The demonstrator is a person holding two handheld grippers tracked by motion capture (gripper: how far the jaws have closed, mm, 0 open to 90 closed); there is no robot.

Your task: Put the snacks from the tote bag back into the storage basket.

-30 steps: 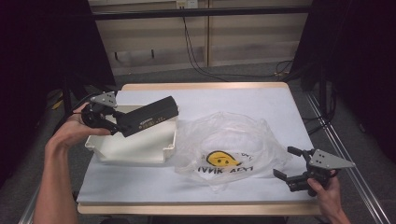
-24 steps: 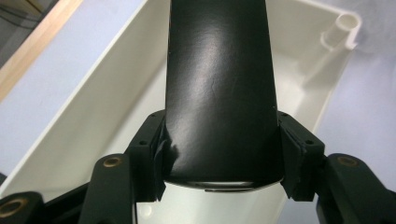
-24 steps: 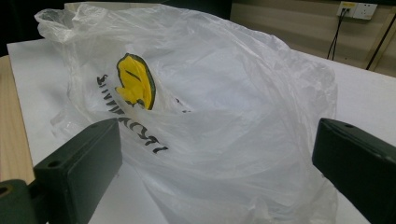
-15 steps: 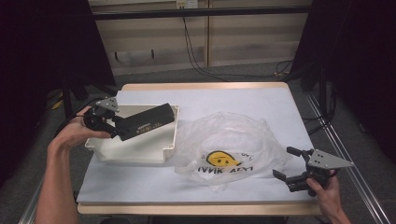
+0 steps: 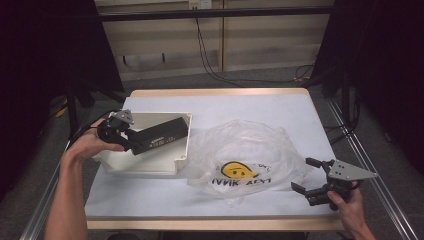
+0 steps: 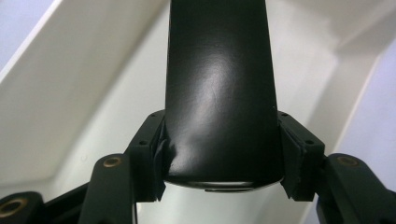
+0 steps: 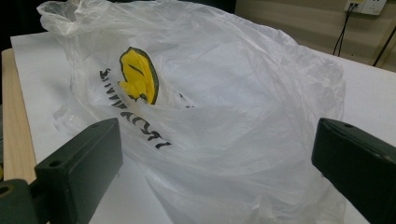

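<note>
The black box (image 5: pixel 159 138) lies with its long axis across the white tray (image 5: pixel 150 165), far end toward the tray's right wall, low inside the tray's rim. The left gripper (image 5: pixel 131 142) clamps its near end; the left gripper view shows both pads (image 6: pixel 152 154) pressed against its glossy sides. The right gripper (image 5: pixel 312 181) hangs wide apart just beside the crumpled plastic bag (image 5: pixel 245 150), whose yellow print (image 7: pixel 137 74) its own view shows close up.

I am counting one white tray (image 5: pixel 150 165), one long black box (image 5: pixel 161 137), and one clear plastic bag (image 5: pixel 245 150) with a single yellow smiley face (image 5: pixel 239 170) on it. I am holding two grippers, my left gripper (image 5: pixel 131 141) and my right gripper (image 5: pixel 304 175).
</note>
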